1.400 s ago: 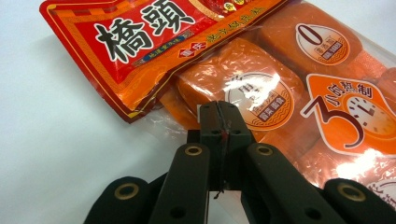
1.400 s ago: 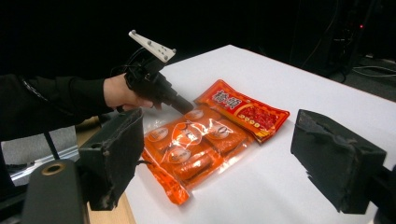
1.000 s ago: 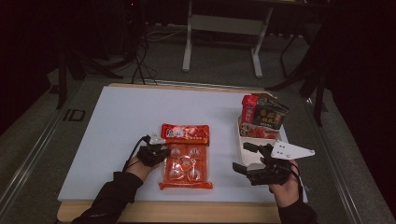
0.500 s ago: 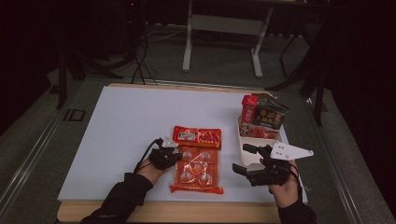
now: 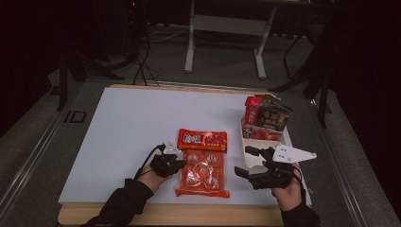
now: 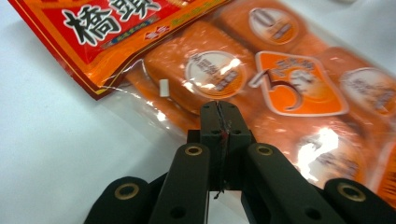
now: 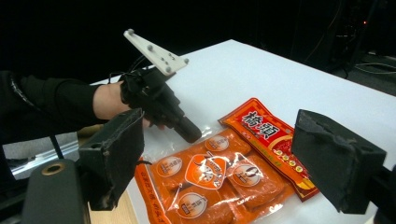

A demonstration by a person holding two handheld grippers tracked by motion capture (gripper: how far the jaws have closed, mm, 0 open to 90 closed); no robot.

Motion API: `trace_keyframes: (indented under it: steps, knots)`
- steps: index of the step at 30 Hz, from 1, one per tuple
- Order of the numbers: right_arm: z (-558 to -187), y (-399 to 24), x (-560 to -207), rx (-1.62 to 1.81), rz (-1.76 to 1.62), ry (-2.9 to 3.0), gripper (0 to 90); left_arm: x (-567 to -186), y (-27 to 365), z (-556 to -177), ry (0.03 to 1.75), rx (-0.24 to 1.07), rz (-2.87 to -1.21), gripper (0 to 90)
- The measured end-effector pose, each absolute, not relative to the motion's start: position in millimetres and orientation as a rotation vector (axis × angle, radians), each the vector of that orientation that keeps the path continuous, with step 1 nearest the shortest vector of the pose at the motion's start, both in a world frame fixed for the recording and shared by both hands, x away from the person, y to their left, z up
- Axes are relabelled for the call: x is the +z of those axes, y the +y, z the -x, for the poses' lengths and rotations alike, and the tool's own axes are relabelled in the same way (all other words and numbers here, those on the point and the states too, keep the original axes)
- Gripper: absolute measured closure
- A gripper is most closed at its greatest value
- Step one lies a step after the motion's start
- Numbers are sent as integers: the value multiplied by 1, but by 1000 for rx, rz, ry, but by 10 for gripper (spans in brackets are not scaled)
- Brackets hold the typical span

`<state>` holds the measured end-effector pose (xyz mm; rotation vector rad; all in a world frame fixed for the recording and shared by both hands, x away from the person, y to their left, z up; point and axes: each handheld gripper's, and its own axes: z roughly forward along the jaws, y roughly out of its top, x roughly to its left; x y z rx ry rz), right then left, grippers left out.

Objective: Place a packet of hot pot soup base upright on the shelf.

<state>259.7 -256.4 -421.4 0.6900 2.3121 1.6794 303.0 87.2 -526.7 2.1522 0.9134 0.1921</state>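
Dragged rightward across the table (image 5: 118, 123) since the earlier frames, the orange pack (image 5: 202, 165) now lies near the front edge, between the two hands and closer to the tray (image 5: 246, 158) than before. Its red header end points away from the person, and the clear part shows round orange pieces inside. The left gripper (image 5: 176, 163) sits at the pack's left edge; in the left gripper view its jaws are pressed together with a thin bit of the pack's film (image 6: 154, 109) pinched between them. The right gripper (image 5: 250, 163) hovers just right of the pack over the tray's near end, jaws spread wide and holding nothing. More packets (image 5: 267, 116) stand at the tray's far end.
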Motion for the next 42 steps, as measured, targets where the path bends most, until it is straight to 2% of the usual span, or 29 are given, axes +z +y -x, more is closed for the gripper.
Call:
trace_keyframes:
  steps: [4, 5, 6, 11, 13, 18, 23, 25, 28, 33, 42]
  knots:
    - [-259, -256, -421, 1682, -683, 2312, 174, -520, 97, -303, 933, 173, -2073, 882]
    - [-259, -256, -421, 1685, -675, 2311, 174, -518, 99, -304, 937, 168, -2065, 797]
    - [-258, -256, -421, 1681, -666, 2308, 174, -517, 102, -304, 935, 163, -2052, 781]
    - [-257, -254, -420, 1656, -656, 2312, 174, -509, 112, -308, 940, 181, -1981, 584]
    - [-257, -253, -421, 1648, -652, 2312, 174, -507, 115, -311, 935, 203, -1958, 576]
    - [-255, -252, -420, 1623, -631, 2305, 174, -508, 120, -321, 963, 205, -1941, 437]
    - [-252, -251, -419, 1642, -602, 2284, 173, -514, 122, -337, 996, 190, -1938, 388]
    - [-251, -252, -419, 1653, -592, 2276, 169, -516, 121, -342, 1008, 197, -1943, 340]
    - [-250, -252, -419, 1647, -582, 2275, 156, -517, 120, -350, 1019, 218, -1946, 309]
    - [-248, -251, -419, 1637, -564, 2251, 145, -520, 119, -365, 1038, 218, -1935, 309]
    - [-246, -250, -419, 1614, -595, 2254, 132, -534, 114, -388, 1089, 212, -1962, 366]
